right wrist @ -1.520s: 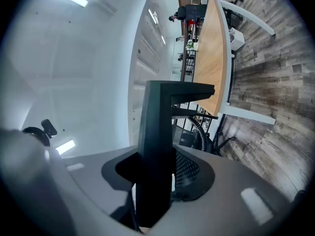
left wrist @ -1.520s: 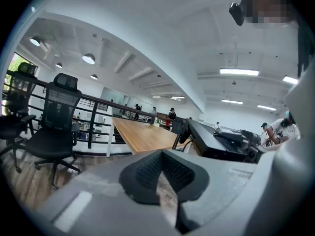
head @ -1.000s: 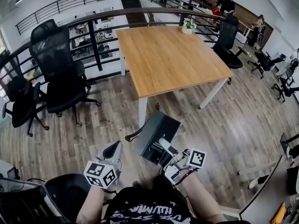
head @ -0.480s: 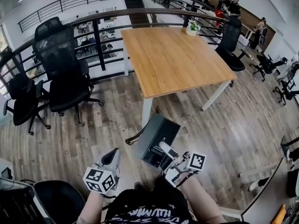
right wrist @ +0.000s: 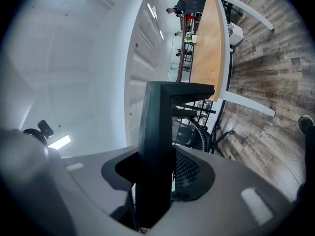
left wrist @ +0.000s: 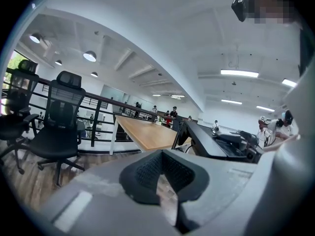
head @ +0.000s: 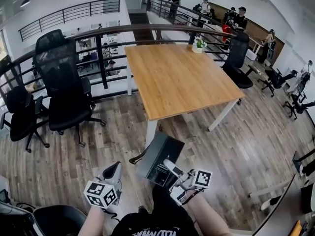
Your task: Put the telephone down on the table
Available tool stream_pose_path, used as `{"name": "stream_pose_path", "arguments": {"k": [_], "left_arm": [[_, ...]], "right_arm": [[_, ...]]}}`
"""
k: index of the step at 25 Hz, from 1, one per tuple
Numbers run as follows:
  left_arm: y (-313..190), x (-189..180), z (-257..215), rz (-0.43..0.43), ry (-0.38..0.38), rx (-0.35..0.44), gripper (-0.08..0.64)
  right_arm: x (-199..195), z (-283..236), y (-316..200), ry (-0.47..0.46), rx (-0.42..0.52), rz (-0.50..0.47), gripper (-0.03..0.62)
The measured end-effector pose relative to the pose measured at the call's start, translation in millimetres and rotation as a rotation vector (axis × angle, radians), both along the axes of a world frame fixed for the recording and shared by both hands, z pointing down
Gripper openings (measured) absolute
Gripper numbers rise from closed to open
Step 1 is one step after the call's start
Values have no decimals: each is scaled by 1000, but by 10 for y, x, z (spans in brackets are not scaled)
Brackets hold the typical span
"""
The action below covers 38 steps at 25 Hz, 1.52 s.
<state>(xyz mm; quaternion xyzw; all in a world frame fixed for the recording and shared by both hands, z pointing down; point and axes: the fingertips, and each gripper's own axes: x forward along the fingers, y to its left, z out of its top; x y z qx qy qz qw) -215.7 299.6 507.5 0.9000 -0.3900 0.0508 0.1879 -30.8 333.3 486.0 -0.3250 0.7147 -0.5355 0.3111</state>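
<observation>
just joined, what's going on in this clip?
A person holds a gripper in each hand. The right gripper is shut on a black telephone, held above the wood floor and short of the wooden table. The left gripper has nothing between its jaws. A small potted plant stands at the table's far edge. The telephone is not yet set down.

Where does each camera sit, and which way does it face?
Head view: on the person's head, facing steeply down at left gripper, right gripper, forearms, table.
Left gripper view: on that gripper, facing along its empty jaws toward chairs, table.
Right gripper view: on that gripper, facing along jaws clamped on the telephone.
Shared: all three show table and telephone.
</observation>
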Motion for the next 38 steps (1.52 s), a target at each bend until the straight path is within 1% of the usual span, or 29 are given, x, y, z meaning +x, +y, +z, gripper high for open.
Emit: {"name": "stream_pose_path", "arguments": {"k": [4, 9, 13, 15, 20, 25, 30, 34, 38], "left_arm": [[-218, 85, -70, -9, -6, 1, 2], [-637, 232, -175, -55, 1, 33, 2], [-1139, 376, -176, -70, -76, 74, 2], [-1419, 453, -190, -81, -87, 80, 2], [-2079, 687, -239, -104, -99, 67, 2], [-2598, 917, -251, -118, -124, 61, 2], [-3018, 1122, -223, -144, -127, 38, 2], [-3382, 1230, -201, -184, -108, 9, 2], [-3659, 1337, -189, -218, -103, 6, 2]], "right_arm": [[107, -14, -232, -17, 1, -6, 163], [272, 20, -700, -1, -1, -31, 164], [391, 58, -1188, -2, 10, -59, 164], [455, 67, -1469, 8, 18, -81, 164], [637, 29, -2186, 23, 19, -128, 166], [818, 29, -2802, 41, 15, -180, 166], [1063, 87, -3313, 75, 3, -224, 167], [1246, 130, -3686, 103, 3, -261, 167], [1380, 190, -3974, 129, 0, -294, 167]]}}
